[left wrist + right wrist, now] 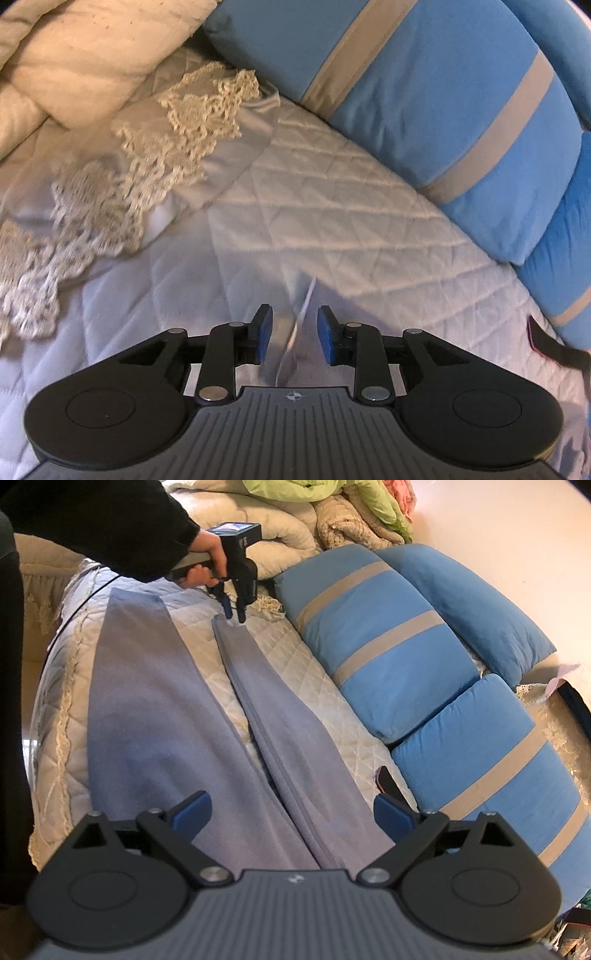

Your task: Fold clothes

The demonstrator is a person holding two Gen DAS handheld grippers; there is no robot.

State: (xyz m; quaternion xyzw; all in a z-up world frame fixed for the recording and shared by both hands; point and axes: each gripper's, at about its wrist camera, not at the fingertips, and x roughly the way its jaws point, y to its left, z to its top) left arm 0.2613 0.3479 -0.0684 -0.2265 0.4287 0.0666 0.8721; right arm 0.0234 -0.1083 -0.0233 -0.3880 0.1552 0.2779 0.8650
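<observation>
Garment: grey trousers [155, 709] lie flat on the quilted bed [325, 698], legs spread apart.
Left fingers [294, 334]: mine, parted a little, pointing down at the far leg hem; blurred cloth sits between them, and no pad visibly presses on it.
Right fingers [291, 814]: mine, spread wide above the waist end, holding nothing.
Cushions [391, 653]: blue, striped, just beside the right leg.
</observation>
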